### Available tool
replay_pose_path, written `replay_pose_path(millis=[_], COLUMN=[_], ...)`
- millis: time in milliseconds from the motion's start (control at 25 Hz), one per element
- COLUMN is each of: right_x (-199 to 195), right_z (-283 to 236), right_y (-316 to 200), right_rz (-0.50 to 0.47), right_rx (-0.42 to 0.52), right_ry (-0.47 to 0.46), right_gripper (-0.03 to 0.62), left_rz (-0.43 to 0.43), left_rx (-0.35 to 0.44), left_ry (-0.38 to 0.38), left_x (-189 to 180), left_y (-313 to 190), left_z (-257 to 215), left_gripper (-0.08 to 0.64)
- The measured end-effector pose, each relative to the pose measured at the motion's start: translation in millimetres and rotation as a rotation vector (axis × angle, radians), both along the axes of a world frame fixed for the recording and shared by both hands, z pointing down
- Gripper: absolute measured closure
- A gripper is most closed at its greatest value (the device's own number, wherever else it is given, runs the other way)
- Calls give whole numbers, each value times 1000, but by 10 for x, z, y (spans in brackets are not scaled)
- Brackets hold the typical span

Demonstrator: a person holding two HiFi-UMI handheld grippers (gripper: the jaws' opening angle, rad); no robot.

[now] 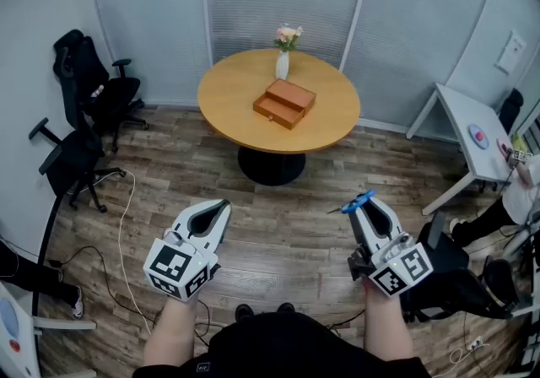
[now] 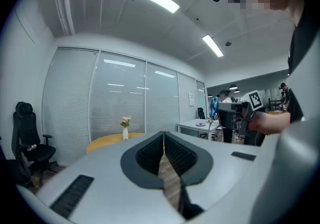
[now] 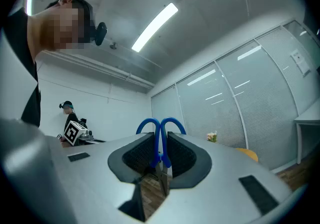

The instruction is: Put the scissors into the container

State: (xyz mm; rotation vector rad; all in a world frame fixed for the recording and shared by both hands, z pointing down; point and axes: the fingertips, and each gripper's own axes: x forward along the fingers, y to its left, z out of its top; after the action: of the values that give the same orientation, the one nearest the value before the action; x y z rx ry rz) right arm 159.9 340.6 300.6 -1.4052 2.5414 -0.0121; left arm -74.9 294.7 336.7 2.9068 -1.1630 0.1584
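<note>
**Head view.** The person stands on the wood floor, well back from a round, yellow-topped wooden worktop (image 1: 325, 127). On it sits the container, an orange-brown wooden box (image 1: 284, 103) with a stepped, drawer-like front. A small white vase of flowers (image 1: 283, 54) stands just behind the box. The right tool (image 1: 368, 209) grips a pair of blue-handled scissors (image 1: 358, 201), whose blue loops poke out past its tips. From there the box lies ahead and to the left, well apart from the scissors and across open floor. The left tool (image 1: 219, 212) is a little closer to the box's line, but it carries nothing.

**Left gripper view.** The left tool (image 2: 163, 140) is clenched, its pads meeting in a thin seam with nothing between them. It looks toward the worktop (image 2: 105, 142) and the vase (image 2: 125, 130); the box does not show here. Off to the right, the scissors' blue loops (image 2: 215, 105) stand above the other tool.

**Right gripper view.** The right tool (image 3: 160, 154) is clamped on the scissors (image 3: 160, 135). Their long axis runs along the jaws, with the loops beyond the tips and the metal blades pointing back toward the camera. The worktop's edge (image 3: 248, 154) and the vase (image 3: 212, 137) sit to the right of the jaws.

The right hand has to make the delivery. My read is that it must carry the scissors forward and leftward until they are over the box.
</note>
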Motion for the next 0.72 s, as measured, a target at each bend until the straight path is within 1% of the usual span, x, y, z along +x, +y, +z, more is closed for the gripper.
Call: replay_pose_path(millis=[240,400,560,720], right_x=[29,174,343,519], right_z=[19,42,33,36], right_y=[26,56,60,77], right_rz=[0,3,-12,-34], right_rx=[2,-1,-9,-6], right_ry=[2,-6,-56,-90], right_gripper=[497,497,497,497], left_rz=[6,14,16,-3], left_rx=[-3,-3,-4,-11], left_ry=[3,5,4,-14], left_x=[53,203,346,460], left_y=[23,61,76,109], left_z=[13,33,29,68], left_gripper=[543,544,545,544])
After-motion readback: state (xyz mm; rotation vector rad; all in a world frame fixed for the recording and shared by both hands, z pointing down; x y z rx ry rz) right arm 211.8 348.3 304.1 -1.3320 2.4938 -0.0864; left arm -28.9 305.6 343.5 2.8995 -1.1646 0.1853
